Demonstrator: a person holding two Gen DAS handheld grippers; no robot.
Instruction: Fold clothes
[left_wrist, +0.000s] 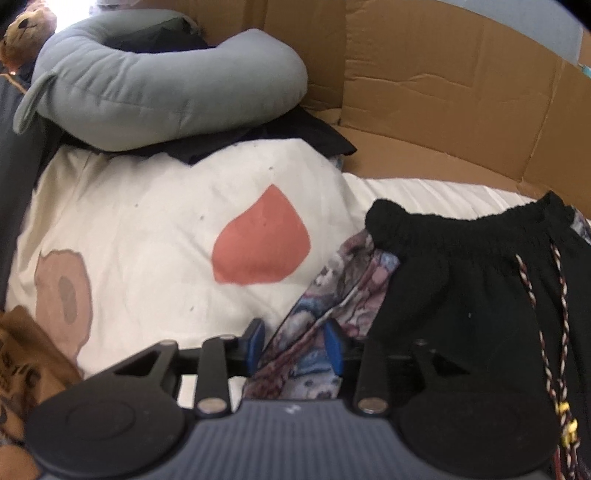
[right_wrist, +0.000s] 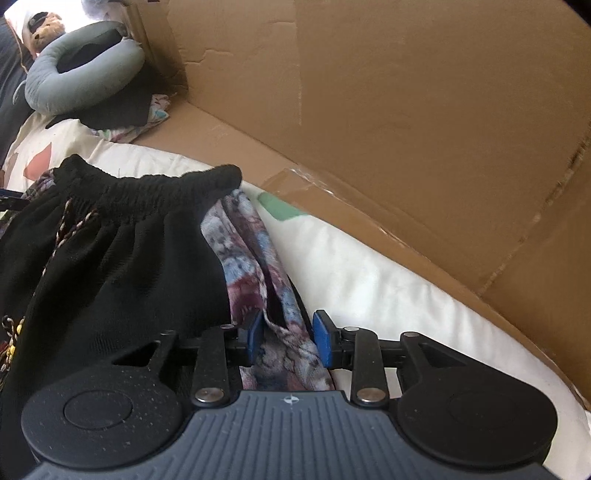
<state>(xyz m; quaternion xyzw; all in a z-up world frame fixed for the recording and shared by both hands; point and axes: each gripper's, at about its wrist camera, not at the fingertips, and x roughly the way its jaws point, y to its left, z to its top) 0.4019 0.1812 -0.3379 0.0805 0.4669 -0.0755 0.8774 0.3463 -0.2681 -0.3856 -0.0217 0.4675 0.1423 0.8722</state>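
Black shorts (left_wrist: 461, 280) with an elastic waistband and a braided drawstring (left_wrist: 554, 314) lie on the bed, on top of a patterned purple-blue garment (left_wrist: 347, 273). My left gripper (left_wrist: 294, 345) stands open at the left edge of the pile. A strip of the patterned cloth runs loosely between its blue pads. In the right wrist view the same shorts (right_wrist: 122, 258) lie to the left. My right gripper (right_wrist: 288, 334) is open at the pile's right edge, with the patterned garment (right_wrist: 251, 251) slack between its pads.
The white bed cover (left_wrist: 147, 221) has a pink patch and a brown one. A grey curved pillow (left_wrist: 147, 85) lies on dark clothes (left_wrist: 295, 136) at the back, with a teddy bear (left_wrist: 22, 33) beyond. A cardboard wall (right_wrist: 406, 110) rises along the far side.
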